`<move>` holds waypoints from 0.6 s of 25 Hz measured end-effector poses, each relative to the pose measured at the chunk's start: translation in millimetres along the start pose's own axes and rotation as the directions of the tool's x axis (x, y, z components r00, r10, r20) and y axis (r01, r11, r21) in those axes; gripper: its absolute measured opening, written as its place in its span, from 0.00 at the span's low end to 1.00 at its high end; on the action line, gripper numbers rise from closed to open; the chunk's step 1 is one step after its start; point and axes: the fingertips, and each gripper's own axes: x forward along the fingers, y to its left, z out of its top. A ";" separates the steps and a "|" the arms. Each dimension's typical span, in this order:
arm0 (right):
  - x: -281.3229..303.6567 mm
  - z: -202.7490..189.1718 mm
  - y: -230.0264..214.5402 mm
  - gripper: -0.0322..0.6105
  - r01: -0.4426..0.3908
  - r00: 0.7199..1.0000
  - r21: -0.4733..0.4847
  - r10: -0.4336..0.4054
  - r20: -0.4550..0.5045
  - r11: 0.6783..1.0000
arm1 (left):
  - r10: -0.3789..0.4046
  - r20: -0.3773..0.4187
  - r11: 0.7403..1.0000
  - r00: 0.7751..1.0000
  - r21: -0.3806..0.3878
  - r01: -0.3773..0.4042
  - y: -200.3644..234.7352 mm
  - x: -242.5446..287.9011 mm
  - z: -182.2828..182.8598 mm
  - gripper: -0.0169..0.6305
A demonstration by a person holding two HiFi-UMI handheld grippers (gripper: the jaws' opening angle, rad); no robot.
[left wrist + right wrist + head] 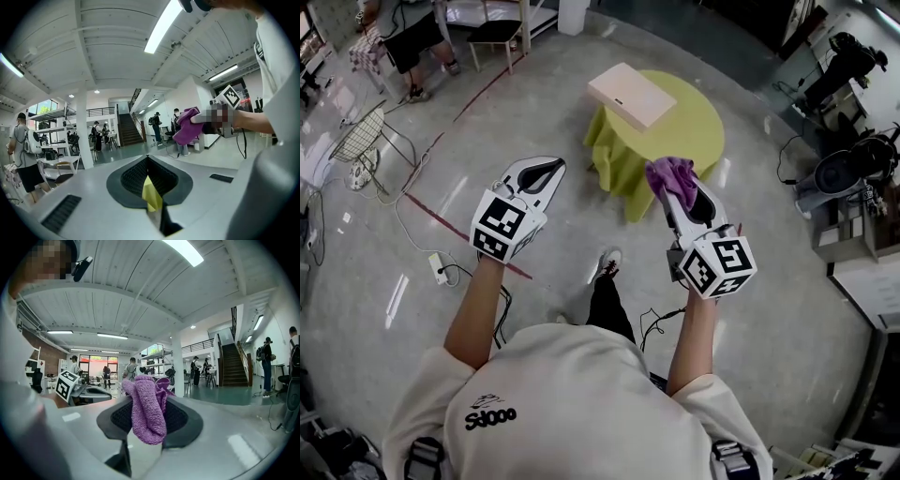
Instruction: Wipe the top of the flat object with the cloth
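Observation:
A flat pale-pink box (631,95) lies on a round table with a yellow-green cover (689,131), ahead of me on the floor. My right gripper (675,184) is held up in front of me, short of the table, shut on a purple cloth (671,178) that bunches out between its jaws (149,411). My left gripper (546,171) is raised level with it at the left, shut with nothing in it (148,161). In the left gripper view the purple cloth (188,125) shows off to the right. Both gripper views look out across the hall.
A wire chair (358,141) and cables lie on the floor at the left, with a red tape line (455,228). A fan (844,172) and shelves stand at the right. People stand far off in the hall. My shoe (607,262) shows below.

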 end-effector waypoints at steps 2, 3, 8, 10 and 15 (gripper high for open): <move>12.7 1.1 -11.6 0.28 -0.002 1.000 0.000 0.002 0.005 1.000 | 0.005 -0.002 1.000 1.000 0.002 -0.005 7.0 11.6 -2.4 0.04; 20.7 1.3 -18.8 0.28 -0.002 1.000 0.000 0.002 0.006 1.000 | 0.011 -0.004 1.000 1.000 0.002 -0.011 12.3 18.6 -3.4 0.04; 66.6 -3.0 -65.7 0.28 -0.014 1.000 -0.008 0.014 -0.004 1.000 | 0.038 -0.023 0.999 0.999 0.001 -0.038 42.9 71.0 -5.3 0.04; 86.8 -0.8 -91.5 0.28 -0.021 1.000 -0.007 0.021 -0.001 1.000 | 0.053 -0.023 0.999 0.998 -0.005 -0.053 56.5 99.3 -1.7 0.04; 138.5 9.2 -168.4 0.28 -0.041 0.999 0.005 0.041 -0.004 0.999 | 0.085 -0.031 0.996 0.996 -0.007 -0.085 86.3 179.8 15.0 0.04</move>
